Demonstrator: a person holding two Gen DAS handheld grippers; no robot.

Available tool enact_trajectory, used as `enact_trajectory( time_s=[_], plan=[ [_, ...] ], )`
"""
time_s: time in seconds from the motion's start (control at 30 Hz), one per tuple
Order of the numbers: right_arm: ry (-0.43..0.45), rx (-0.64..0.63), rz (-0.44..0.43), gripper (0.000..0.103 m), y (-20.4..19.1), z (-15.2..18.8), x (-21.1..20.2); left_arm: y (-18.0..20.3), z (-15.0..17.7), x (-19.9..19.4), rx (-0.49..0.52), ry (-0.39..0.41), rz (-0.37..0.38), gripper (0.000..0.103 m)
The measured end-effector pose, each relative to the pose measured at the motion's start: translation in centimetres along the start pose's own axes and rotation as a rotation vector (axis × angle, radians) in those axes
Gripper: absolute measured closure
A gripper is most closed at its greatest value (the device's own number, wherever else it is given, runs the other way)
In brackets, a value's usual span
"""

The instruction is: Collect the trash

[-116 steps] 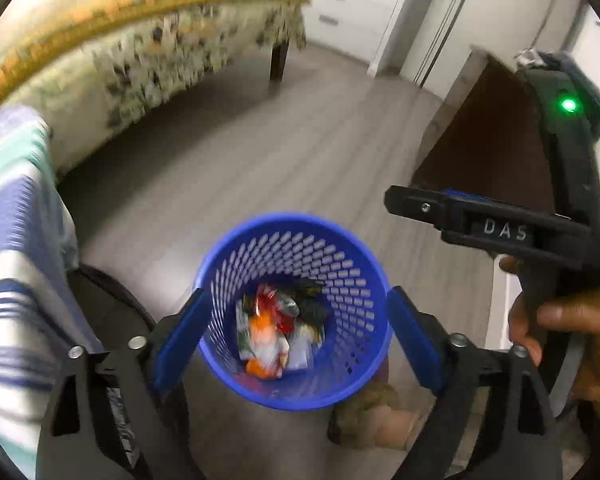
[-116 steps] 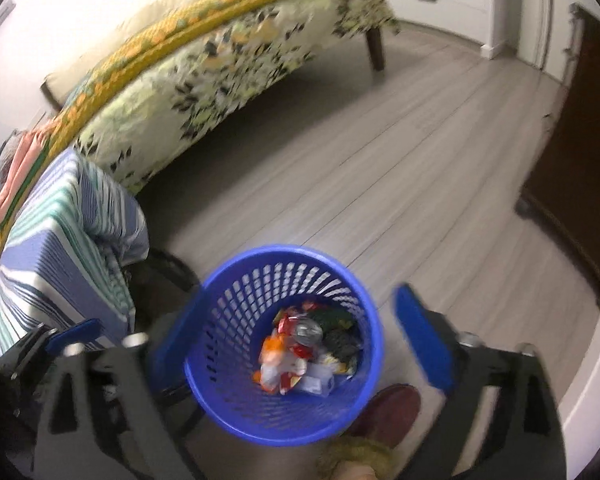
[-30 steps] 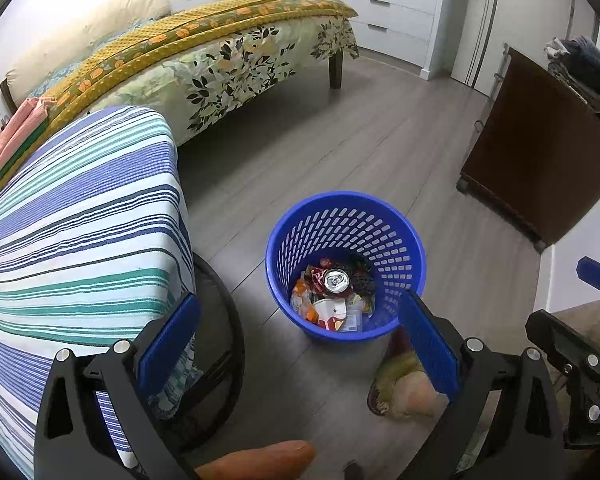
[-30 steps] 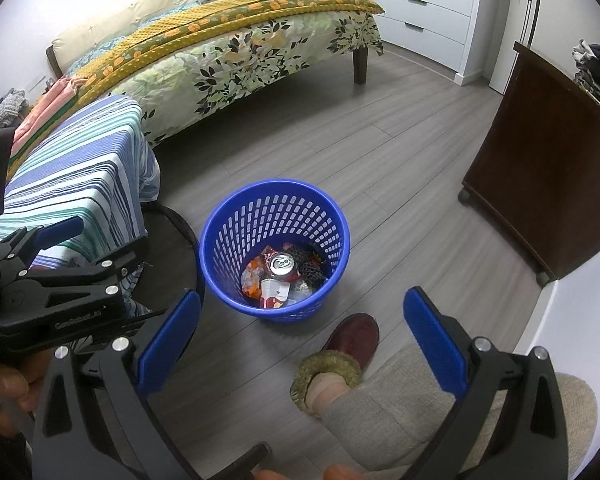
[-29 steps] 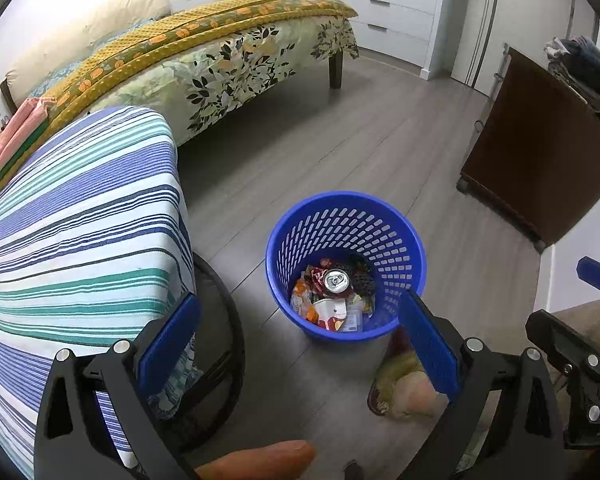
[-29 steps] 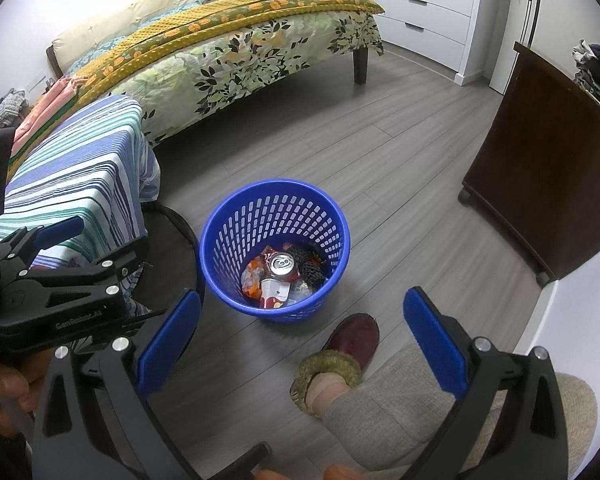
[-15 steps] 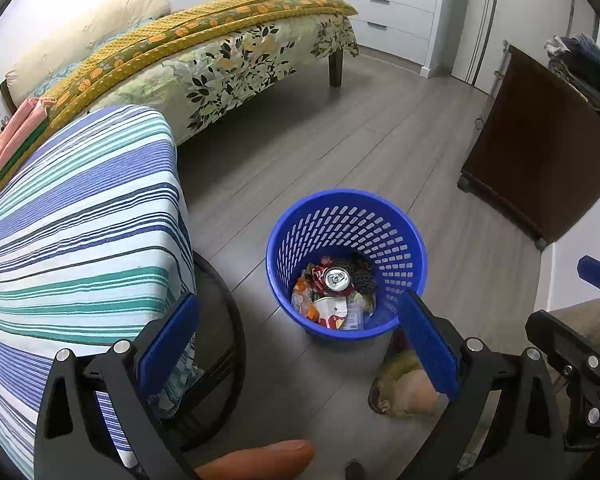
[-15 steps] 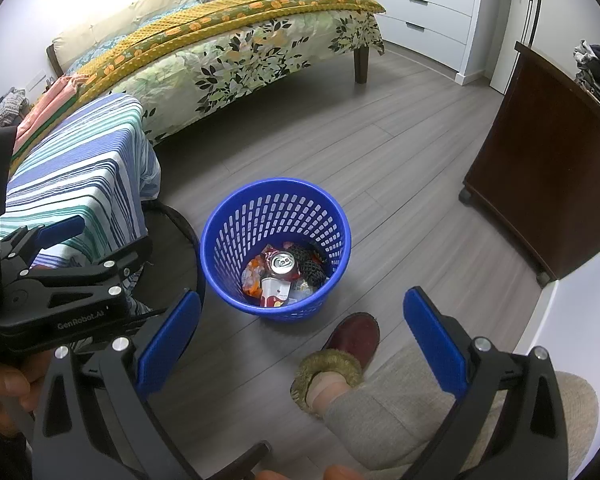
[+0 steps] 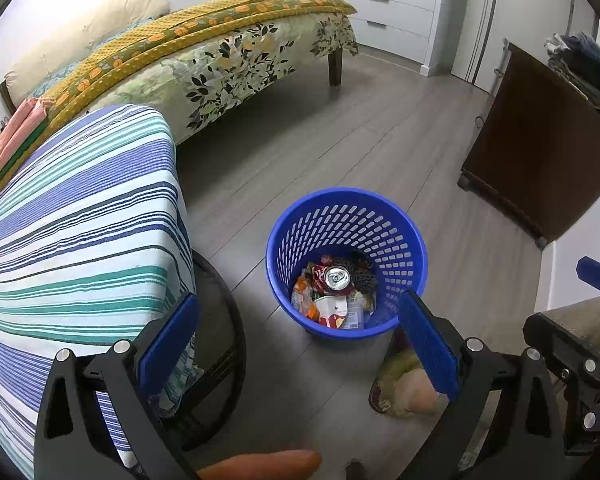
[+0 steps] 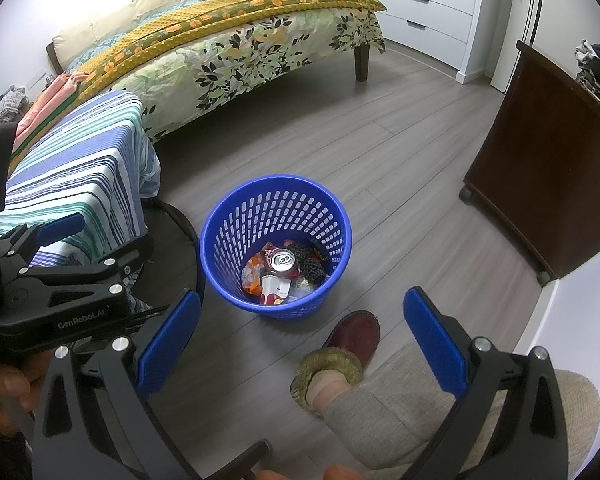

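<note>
Nearest the lens, left gripper [image 9: 300, 340] and right gripper [image 10: 302, 336], blue pads spread wide, holding nothing. Ahead and below both, upright on grey plank flooring [image 10: 400, 184]: round blue perforated plastic waste basket [image 10: 220, 232], beside a maroon slipper [image 10: 354, 330]. Inside, a silver drink can [image 10: 283, 259] end-up among crumpled wrappers [image 10: 256, 276]. Slightly nearer the right gripper, apparently. Beyond, floral-covered bed [image 10: 236, 48].

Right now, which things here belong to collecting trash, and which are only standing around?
Part of the job:
basket
can
wrappers
left tool, open, empty
right tool, open, empty

Just there:
bed
striped cloth
cabinet
slipper
</note>
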State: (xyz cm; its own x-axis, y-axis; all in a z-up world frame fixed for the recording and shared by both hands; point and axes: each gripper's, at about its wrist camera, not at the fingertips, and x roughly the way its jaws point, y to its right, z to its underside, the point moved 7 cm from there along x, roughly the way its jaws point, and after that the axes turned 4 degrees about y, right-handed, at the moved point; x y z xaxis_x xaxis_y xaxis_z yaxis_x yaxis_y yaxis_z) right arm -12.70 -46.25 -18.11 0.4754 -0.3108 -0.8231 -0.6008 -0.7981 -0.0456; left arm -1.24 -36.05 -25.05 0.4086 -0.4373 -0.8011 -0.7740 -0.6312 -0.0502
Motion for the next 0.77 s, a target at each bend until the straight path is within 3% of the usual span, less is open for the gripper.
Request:
enact_trajectory(
  time_s=[0.77],
  plan=[
    [-0.015, -0.001, 0.004, 0.005, 0.54, 0.07, 0.40, 0.54, 0.43, -0.15, 0.020, -0.008, -0.002, 0.006]
  ],
)
